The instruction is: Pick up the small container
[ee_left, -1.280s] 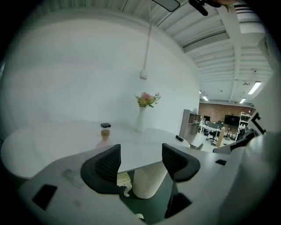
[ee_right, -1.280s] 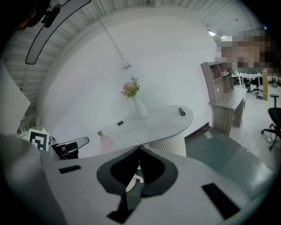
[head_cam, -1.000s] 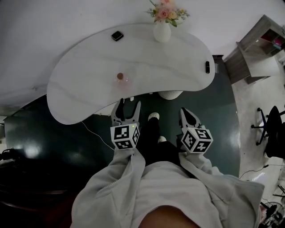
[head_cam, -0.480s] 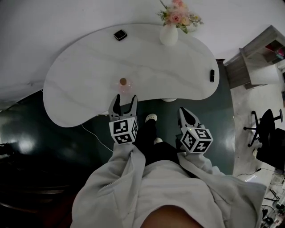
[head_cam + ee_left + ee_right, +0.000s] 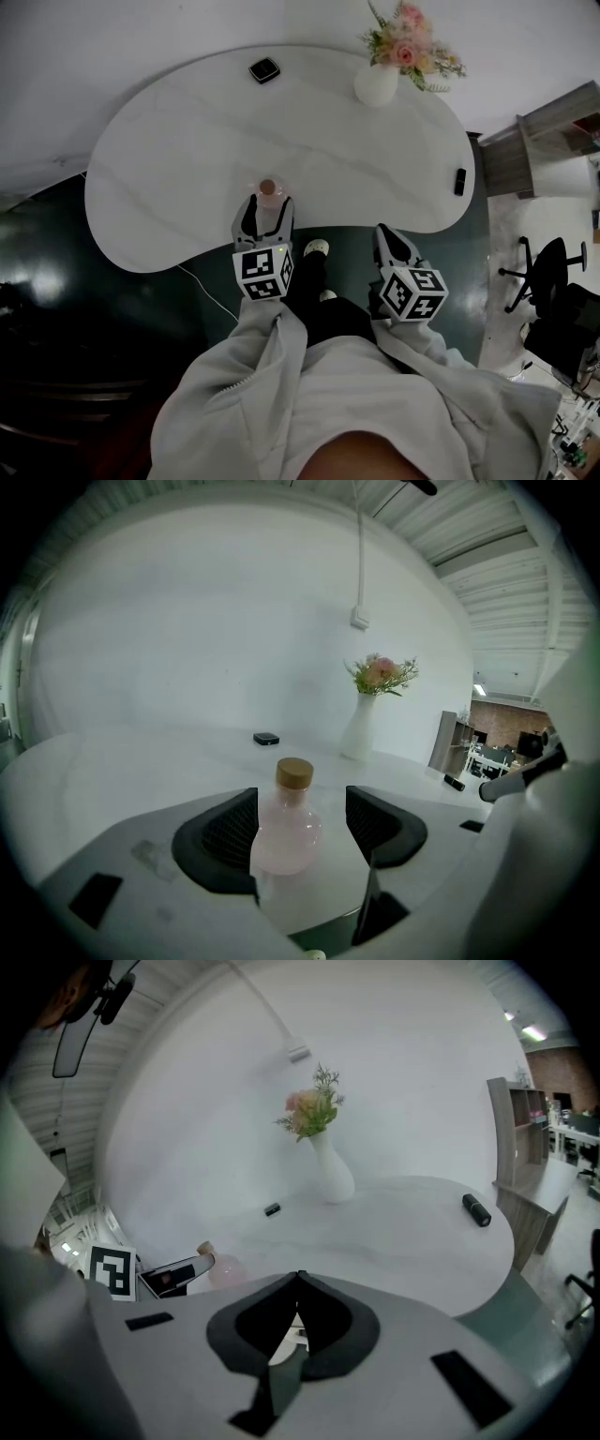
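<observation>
Pink-tinted small container (image 5: 285, 829) now stands between the left hand-held gripper's (image 5: 265, 214) parted jaws after its advance; closing should secure it.

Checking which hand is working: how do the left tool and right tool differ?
The left tool's jaws stand apart; the right tool's are together. The left tool has the small pink bottle between its jaws, not yet clamped; the right tool holds nothing. The left tool reaches over the white table; the right tool hangs back near its edge. Both carry a marker cube.
</observation>
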`<state>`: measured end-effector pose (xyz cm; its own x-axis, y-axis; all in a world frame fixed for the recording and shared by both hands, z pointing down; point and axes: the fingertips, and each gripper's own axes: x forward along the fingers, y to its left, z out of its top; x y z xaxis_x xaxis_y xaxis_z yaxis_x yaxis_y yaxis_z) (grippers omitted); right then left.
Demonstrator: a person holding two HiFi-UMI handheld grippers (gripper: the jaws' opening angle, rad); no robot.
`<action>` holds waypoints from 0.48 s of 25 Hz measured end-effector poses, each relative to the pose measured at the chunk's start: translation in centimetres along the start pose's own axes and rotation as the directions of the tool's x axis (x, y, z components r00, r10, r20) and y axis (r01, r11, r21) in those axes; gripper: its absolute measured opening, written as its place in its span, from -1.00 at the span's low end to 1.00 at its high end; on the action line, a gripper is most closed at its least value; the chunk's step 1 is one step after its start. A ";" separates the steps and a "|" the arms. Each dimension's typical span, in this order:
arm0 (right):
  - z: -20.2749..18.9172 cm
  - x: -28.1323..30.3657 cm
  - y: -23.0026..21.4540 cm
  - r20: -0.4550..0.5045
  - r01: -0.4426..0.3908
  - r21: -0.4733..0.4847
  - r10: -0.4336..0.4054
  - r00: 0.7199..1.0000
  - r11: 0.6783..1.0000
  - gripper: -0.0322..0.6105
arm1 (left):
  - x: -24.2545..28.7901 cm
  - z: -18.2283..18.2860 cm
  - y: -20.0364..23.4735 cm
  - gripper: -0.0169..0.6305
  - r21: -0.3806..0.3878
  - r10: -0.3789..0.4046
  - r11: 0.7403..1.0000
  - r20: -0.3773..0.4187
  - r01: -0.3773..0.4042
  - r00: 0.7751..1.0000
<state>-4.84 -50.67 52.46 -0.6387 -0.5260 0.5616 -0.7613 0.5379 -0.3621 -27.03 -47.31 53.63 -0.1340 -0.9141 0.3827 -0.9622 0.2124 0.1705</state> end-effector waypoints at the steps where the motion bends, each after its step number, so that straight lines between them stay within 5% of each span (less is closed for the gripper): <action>1: 0.3 0.5 -0.1 -0.003 -0.001 -0.001 0.001 1.000 1.000 -0.75 | 0.4 0.1 0.0 -0.11 0.000 -0.001 1.000 -0.001 0.001 1.000; 12: 2.4 4.1 -0.6 -0.020 -0.011 -0.004 0.011 1.000 1.000 -0.75 | 3.4 0.8 0.2 -0.11 0.026 -0.006 1.000 0.000 0.006 1.000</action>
<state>-7.30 -54.71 53.18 -0.6446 -0.5068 0.5724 -0.7539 0.5460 -0.3655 -27.91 -50.63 54.26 -0.1285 -0.9151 0.3821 -0.9688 0.1982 0.1489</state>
